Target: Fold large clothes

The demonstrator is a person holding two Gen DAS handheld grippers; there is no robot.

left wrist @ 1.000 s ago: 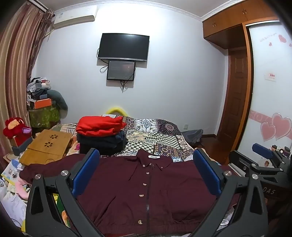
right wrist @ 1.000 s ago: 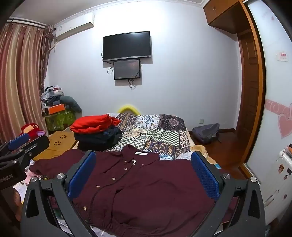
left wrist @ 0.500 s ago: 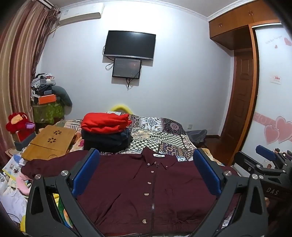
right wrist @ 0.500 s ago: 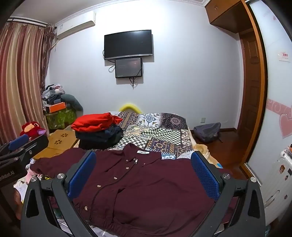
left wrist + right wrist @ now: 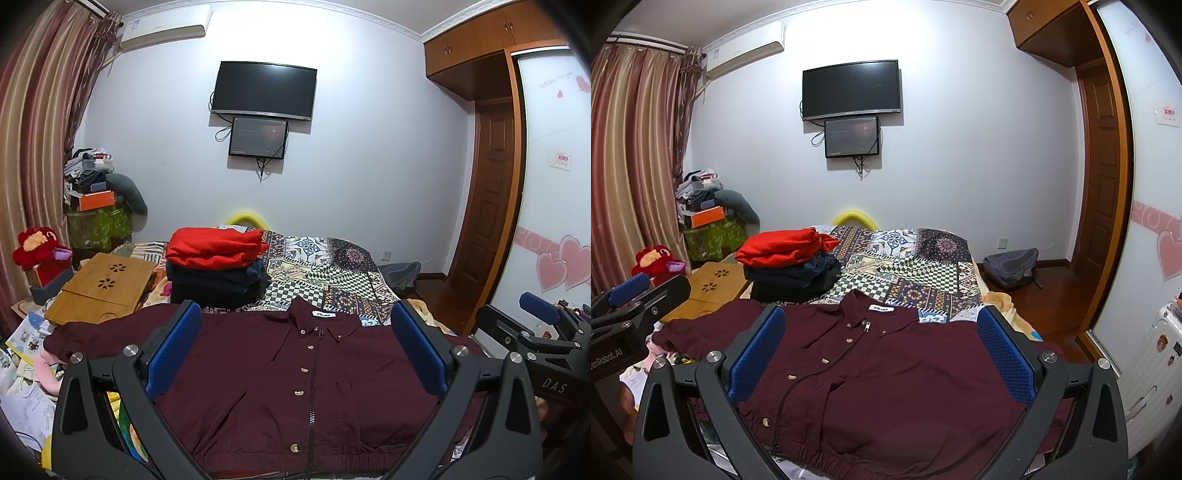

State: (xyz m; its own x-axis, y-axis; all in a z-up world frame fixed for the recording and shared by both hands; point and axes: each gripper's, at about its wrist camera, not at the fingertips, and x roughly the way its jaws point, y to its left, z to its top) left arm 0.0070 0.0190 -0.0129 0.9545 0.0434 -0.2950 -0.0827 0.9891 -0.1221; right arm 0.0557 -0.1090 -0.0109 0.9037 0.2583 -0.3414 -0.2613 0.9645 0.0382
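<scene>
From my left, a pile of folded clothes (image 5: 218, 269) sits on the bed (image 5: 332, 273); in front, the maroon jacket (image 5: 295, 387) lies spread flat, buttoned. My left tool (image 5: 295, 354) and right tool (image 5: 882, 354) hover over it, both gaping wide, gripping nothing.

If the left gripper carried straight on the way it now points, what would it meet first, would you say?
Probably the maroon jacket spread flat on the bed: the open left gripper frames its buttoned front. If the line runs higher than it looks, the way seems free up to the far wall.
</scene>
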